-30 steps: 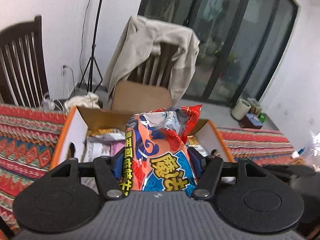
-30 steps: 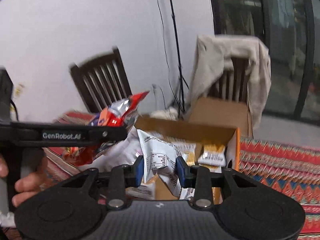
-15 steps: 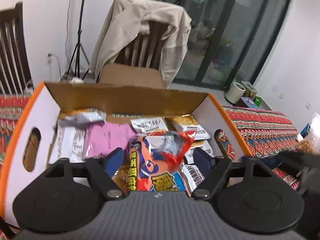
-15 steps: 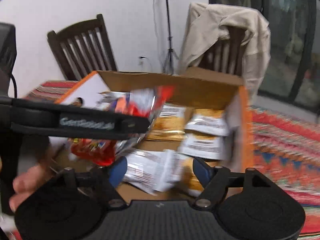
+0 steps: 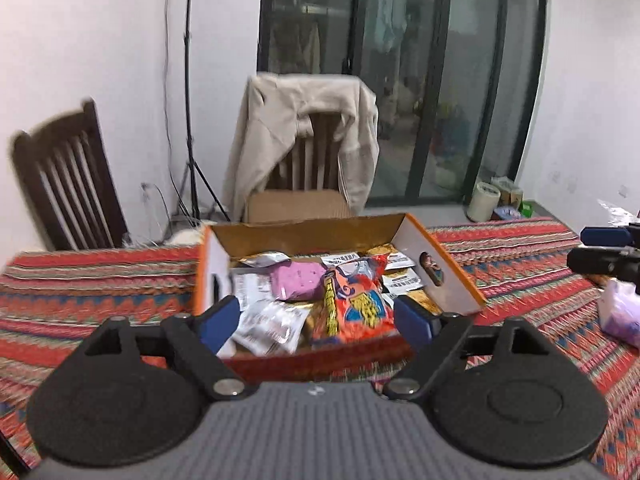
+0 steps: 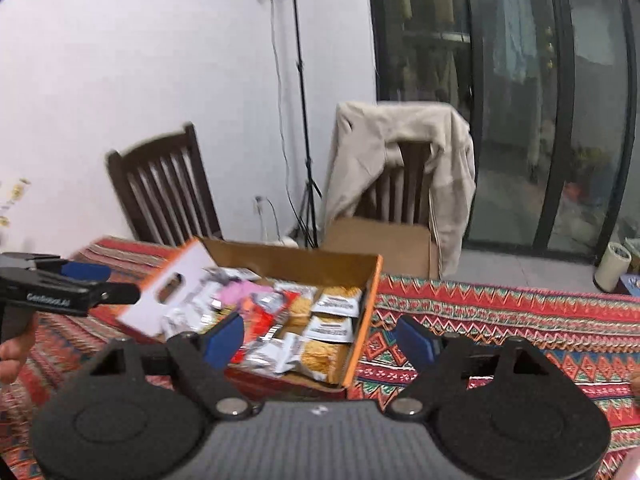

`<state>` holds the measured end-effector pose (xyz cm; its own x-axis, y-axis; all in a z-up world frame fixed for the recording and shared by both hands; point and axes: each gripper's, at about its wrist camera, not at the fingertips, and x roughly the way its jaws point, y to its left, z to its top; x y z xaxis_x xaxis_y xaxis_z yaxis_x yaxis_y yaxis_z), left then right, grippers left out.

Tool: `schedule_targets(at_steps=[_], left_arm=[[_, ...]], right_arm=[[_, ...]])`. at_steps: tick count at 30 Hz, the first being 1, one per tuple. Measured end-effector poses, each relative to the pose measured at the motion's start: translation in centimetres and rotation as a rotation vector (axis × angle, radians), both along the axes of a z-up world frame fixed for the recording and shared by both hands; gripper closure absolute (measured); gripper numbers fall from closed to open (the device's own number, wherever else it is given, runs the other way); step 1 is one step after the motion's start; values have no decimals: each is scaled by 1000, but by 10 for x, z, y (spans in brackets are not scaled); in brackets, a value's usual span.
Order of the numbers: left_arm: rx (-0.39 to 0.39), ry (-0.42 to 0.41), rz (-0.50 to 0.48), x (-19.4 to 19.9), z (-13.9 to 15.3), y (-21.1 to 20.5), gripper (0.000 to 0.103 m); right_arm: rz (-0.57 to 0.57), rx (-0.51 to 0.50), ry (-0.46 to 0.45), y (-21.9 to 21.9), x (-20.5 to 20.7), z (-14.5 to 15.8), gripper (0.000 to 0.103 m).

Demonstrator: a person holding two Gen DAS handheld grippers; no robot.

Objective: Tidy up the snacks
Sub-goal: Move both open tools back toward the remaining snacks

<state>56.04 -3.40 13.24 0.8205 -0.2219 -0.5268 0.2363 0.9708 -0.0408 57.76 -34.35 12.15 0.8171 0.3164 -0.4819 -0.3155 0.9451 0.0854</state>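
An open cardboard box with orange edges (image 5: 440, 280) (image 6: 362, 320) sits on the patterned tablecloth and holds several snack packets. A red and orange snack bag (image 5: 354, 304) lies in its near part beside a pink packet (image 5: 298, 284) and silver packets (image 5: 272, 324). My left gripper (image 5: 316, 322) is open and empty, held back in front of the box. My right gripper (image 6: 320, 338) is open and empty, over the box's near right corner. The left gripper also shows at the left of the right wrist view (image 6: 64, 284).
A pale purple packet (image 5: 620, 312) lies on the red patterned tablecloth (image 5: 520, 264) at the right. Two dark wooden chairs (image 5: 64, 184) stand behind the table, one draped with a beige jacket (image 5: 304, 132). A light stand (image 6: 304, 120) and glass doors are behind.
My left gripper let go of the red snack bag into the box, opened and drew back. My right gripper released its silver packet, opened wide and pulled back too.
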Motion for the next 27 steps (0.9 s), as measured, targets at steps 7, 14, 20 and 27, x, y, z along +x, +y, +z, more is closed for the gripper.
schedule_targets(at_steps=[7, 14, 20, 27], left_arm=[[19, -150, 21, -150, 7, 32, 7], [12, -234, 94, -272, -16, 61, 2], [1, -227, 137, -339, -47, 73, 1], [-17, -145, 121, -359, -81, 76, 1]], right_arm=[[47, -3, -106, 7, -124, 13, 11], [58, -88, -158, 32, -241, -12, 8], [41, -98, -137, 54, -314, -47, 6], [22, -105, -64, 77, -355, -90, 6]])
